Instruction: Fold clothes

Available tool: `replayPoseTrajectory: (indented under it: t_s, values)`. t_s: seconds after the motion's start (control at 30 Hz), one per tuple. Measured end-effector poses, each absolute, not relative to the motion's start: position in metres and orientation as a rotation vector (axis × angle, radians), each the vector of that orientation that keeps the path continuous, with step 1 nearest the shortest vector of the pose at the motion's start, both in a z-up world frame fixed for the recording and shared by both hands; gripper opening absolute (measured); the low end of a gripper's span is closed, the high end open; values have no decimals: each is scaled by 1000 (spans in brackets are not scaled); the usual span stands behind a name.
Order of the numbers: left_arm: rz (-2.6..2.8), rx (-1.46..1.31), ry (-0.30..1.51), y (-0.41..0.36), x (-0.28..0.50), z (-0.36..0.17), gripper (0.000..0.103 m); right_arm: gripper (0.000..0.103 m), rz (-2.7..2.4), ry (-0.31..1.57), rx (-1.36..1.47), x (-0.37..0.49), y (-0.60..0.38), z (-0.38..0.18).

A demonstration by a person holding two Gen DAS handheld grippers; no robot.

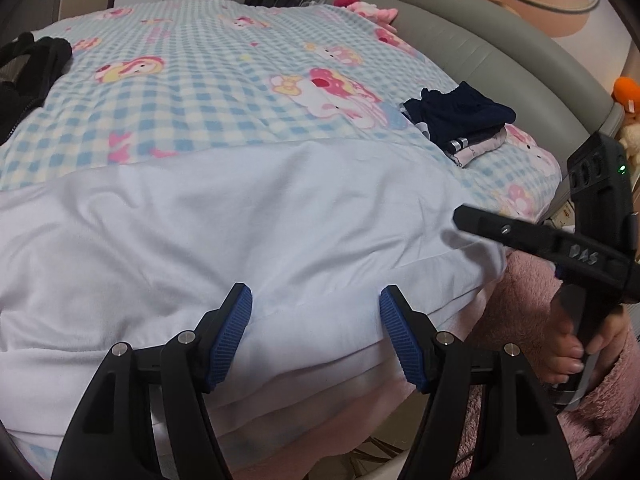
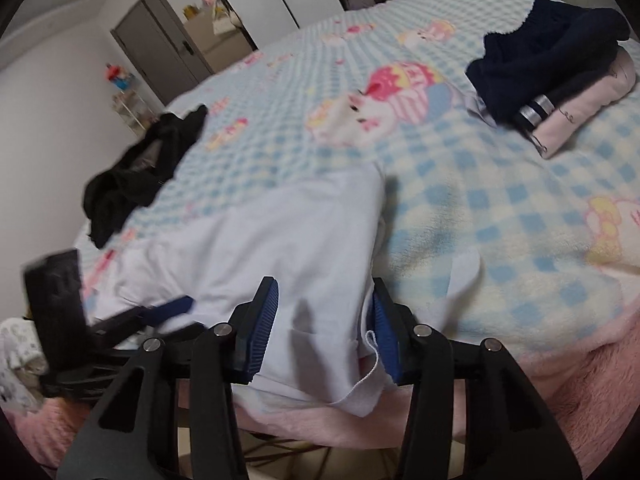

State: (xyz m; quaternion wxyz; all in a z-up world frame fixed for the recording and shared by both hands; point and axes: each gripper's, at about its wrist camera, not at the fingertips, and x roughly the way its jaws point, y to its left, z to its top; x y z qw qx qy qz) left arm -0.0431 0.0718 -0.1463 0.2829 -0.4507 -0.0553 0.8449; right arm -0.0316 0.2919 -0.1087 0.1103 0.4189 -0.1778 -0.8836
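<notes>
A white garment (image 1: pixel 224 240) lies spread over the near part of a blue-checked cartoon blanket (image 1: pixel 200 92). My left gripper (image 1: pixel 316 312) stands open over its near edge, blue pads wide apart with the cloth lying flat under them. The right gripper (image 1: pixel 464 218) reaches in from the right over the garment's right edge. In the right wrist view the white garment (image 2: pixel 280 232) has its hem corner between the right gripper (image 2: pixel 322 320) pads; the jaws stand partly apart and the cloth is not visibly pinched. The left gripper (image 2: pixel 172 308) shows blurred at the left.
A folded pile of dark navy and pale clothes (image 1: pixel 460 120) (image 2: pixel 552 64) sits at the far right of the bed. A crumpled black garment (image 1: pixel 28 68) (image 2: pixel 140 160) lies at the left. A grey padded headboard (image 1: pixel 460 48) runs behind. A hand (image 1: pixel 580 344) in a pink fuzzy sleeve holds the right gripper.
</notes>
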Motion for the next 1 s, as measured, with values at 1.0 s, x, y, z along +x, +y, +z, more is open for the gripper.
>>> replayPoseTrajectory:
  t_s: [1.0]
  values:
    - [1988,-1267,-504,113,-88,-126,60,50,-2439,-362,1050,-24,255,-106]
